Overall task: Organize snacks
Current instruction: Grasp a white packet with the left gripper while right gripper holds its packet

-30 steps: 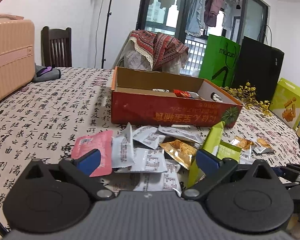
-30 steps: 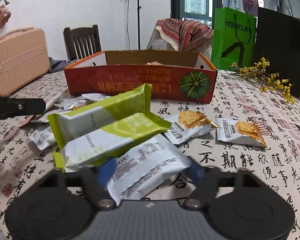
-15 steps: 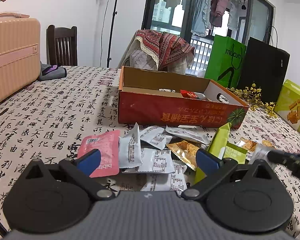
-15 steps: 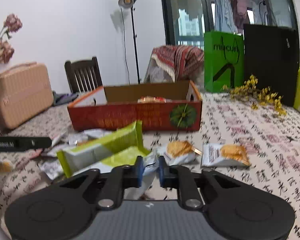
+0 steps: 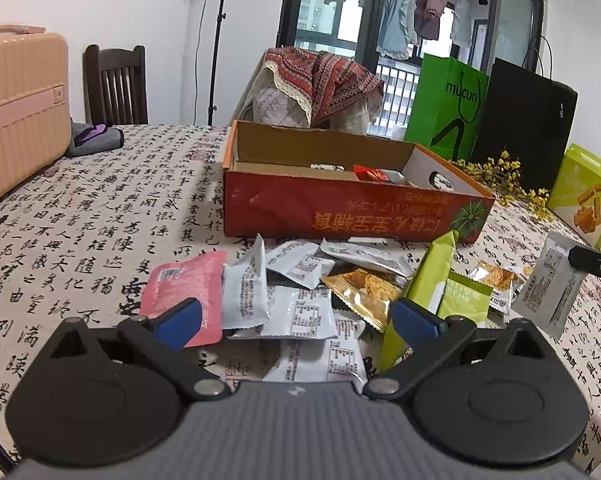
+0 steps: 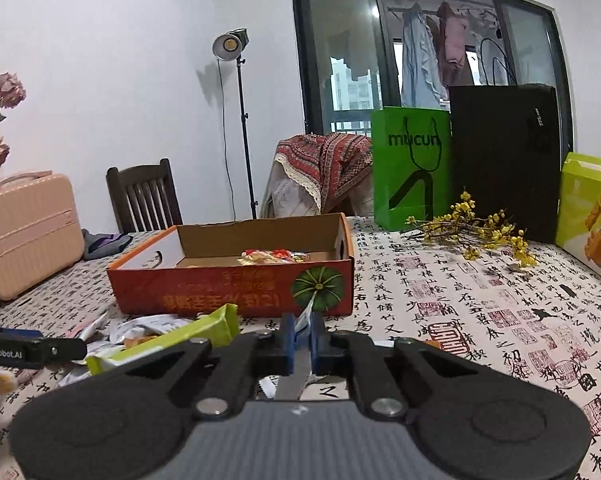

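In the left wrist view, your left gripper (image 5: 296, 318) hung low over the scattered snacks with its blue pads spread wide and nothing between them. Below it lay a pink packet (image 5: 188, 288), several white packets (image 5: 300, 312), a gold packet (image 5: 360, 292) and two green bars (image 5: 436, 280), all loose on the calligraphy-print tablecloth (image 5: 80, 232). Behind them stood the open red box (image 5: 340, 216), with a few snacks visible inside. At the right edge, the tip of your right gripper (image 5: 592, 262) held a white snack packet (image 5: 550, 288) lifted clear of the cloth, hanging beside the pile.

In the right wrist view, your right gripper (image 6: 302, 340) had its pads pressed together on that white packet (image 6: 296, 376), seen edge-on; its jaws had just been closing, with the packet between them. The red box (image 6: 236, 284) sat straight ahead, a green bar (image 6: 172, 344) lay to the left, and the tip of your left gripper (image 6: 32, 350) showed at the left edge. A green bag (image 6: 412, 168), a black bag (image 6: 504, 160) and yellow flowers (image 6: 472, 232) stood at the far side of the table.
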Action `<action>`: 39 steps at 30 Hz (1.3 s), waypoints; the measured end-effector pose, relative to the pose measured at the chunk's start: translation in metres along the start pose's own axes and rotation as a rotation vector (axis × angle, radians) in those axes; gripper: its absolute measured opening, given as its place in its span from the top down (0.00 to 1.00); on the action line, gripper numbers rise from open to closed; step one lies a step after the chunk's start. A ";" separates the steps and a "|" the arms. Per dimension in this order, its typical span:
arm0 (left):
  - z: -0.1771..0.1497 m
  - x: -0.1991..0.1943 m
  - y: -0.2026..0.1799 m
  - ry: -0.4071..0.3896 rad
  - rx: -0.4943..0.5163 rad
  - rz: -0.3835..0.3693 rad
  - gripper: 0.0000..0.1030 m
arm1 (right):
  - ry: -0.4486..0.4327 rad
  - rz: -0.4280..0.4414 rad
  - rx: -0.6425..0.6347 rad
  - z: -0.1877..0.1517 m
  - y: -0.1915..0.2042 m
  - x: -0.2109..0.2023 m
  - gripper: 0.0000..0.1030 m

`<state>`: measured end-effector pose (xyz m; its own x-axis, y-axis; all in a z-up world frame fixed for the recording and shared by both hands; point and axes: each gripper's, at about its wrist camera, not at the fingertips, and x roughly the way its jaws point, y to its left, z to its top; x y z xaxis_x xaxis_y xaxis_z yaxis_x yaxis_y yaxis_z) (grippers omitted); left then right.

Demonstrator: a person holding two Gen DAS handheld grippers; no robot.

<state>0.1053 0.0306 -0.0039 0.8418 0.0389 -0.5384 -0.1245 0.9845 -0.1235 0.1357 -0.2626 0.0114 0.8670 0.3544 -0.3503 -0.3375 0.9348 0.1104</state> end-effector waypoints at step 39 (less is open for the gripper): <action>0.016 0.062 0.018 0.121 -0.037 0.013 0.30 | 0.006 0.038 0.015 -0.007 0.002 0.003 0.93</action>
<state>0.1639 0.0532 -0.0264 0.7709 0.0289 -0.6363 -0.1566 0.9769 -0.1454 0.1352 -0.2599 0.0035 0.8517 0.3891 -0.3510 -0.3643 0.9211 0.1373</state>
